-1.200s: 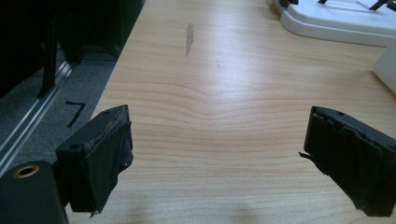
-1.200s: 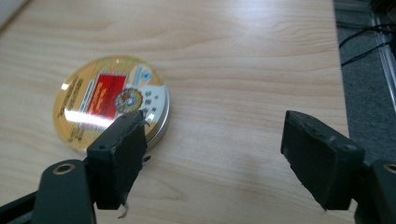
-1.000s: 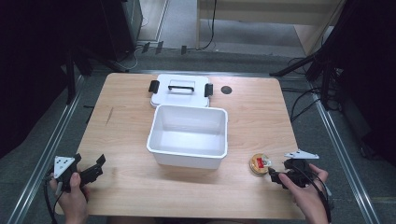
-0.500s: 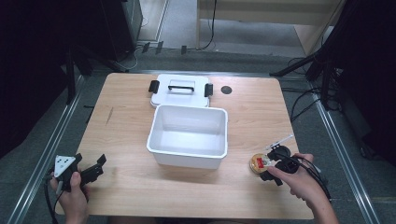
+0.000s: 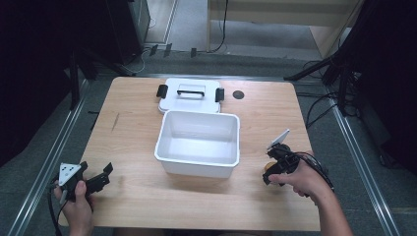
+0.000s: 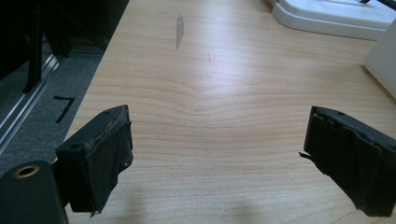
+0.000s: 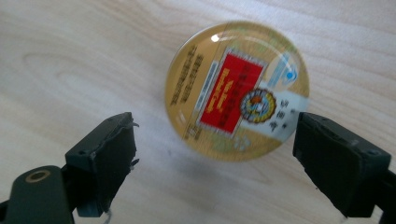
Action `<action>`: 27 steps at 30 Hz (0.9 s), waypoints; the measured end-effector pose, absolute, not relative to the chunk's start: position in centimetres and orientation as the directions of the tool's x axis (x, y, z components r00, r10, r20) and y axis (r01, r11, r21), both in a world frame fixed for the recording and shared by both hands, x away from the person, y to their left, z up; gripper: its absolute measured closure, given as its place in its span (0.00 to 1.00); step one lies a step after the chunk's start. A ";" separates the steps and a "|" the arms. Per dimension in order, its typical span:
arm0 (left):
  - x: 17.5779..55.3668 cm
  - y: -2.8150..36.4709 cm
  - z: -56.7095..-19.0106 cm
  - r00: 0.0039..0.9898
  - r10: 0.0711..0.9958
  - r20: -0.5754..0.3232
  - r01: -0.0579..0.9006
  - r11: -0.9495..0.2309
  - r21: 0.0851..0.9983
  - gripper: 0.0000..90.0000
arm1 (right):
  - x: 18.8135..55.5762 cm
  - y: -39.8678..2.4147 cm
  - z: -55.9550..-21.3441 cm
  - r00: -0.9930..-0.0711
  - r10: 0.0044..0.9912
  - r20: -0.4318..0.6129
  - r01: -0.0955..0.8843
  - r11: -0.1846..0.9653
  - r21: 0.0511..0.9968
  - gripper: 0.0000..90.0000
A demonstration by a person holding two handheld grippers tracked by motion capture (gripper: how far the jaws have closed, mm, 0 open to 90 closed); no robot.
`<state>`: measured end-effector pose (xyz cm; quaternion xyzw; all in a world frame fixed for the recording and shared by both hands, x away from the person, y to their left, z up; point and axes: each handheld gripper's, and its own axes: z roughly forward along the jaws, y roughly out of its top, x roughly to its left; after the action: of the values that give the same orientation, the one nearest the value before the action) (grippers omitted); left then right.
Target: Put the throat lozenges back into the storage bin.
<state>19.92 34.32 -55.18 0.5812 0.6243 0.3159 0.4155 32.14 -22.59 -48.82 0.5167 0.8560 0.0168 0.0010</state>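
A round gold tin [image 7: 236, 91] with a red label lies flat on the wooden table [image 5: 133, 132]. My right gripper [image 7: 215, 154] points down at it. Its jaws have just been opening and now stand open on either side of the tin's near edge, with neither pad touching it. From above, the right gripper [image 5: 272, 169] hovers over the tin [image 5: 268, 166], just right of the white bin [image 5: 199, 142]. My left gripper [image 5: 104, 176] rests near the table's front left corner, open and holding nothing. The left gripper [image 6: 215, 154] looks along bare wood.
The white bin is empty and stands mid-table. Its lid [image 5: 189, 96], with a handle and black clips, lies flat behind it. A small dark disc [image 5: 238, 94] sits right of the lid. Metal rails run along both table sides.
My right hand has moved left from near the table's right edge and now sits over the gold tin. The left hand has stayed put.
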 end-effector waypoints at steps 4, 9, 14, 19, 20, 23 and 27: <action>20.0 34.4 -55.2 0.024 0.988 -0.154 0.465 0.125 0.876 0.09 | 32.9 -22.3 -49.2 -0.416 0.909 -0.005 0.909 0.416 0.022 0.16; 20.0 34.3 -55.2 0.023 0.988 -0.154 0.466 0.126 0.876 0.09 | 33.4 -22.1 -49.6 -0.394 0.919 -0.024 0.919 0.394 0.014 0.16; 20.0 34.3 -55.2 0.023 0.988 -0.152 0.466 0.124 0.876 0.09 | 33.7 -22.1 -50.0 -0.372 0.928 -0.034 0.928 0.372 0.012 0.20; 20.0 34.3 -55.2 0.023 0.988 -0.152 0.466 0.124 0.876 0.09 | 33.7 -21.9 -50.4 -0.380 0.924 -0.029 0.925 0.380 -0.001 0.22; 20.0 34.3 -55.2 0.023 0.988 -0.152 0.467 0.124 0.876 0.09 | 33.7 -21.9 -50.4 -0.374 0.927 -0.025 0.927 0.374 -0.002 0.22; 20.0 34.3 -55.2 0.024 0.988 -0.153 0.467 0.124 0.876 0.09 | 33.8 -21.9 -50.5 -0.368 0.930 -0.017 0.930 0.368 -0.001 0.23; 20.0 34.3 -55.2 0.022 0.988 -0.152 0.468 0.124 0.875 0.09 | 33.8 -22.0 -50.4 -0.382 0.924 -0.007 0.924 0.382 0.007 0.23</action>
<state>20.03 34.31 -55.20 0.5828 0.6248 0.3139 0.4142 33.84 -22.01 -50.45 0.5558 0.8313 0.0008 0.0050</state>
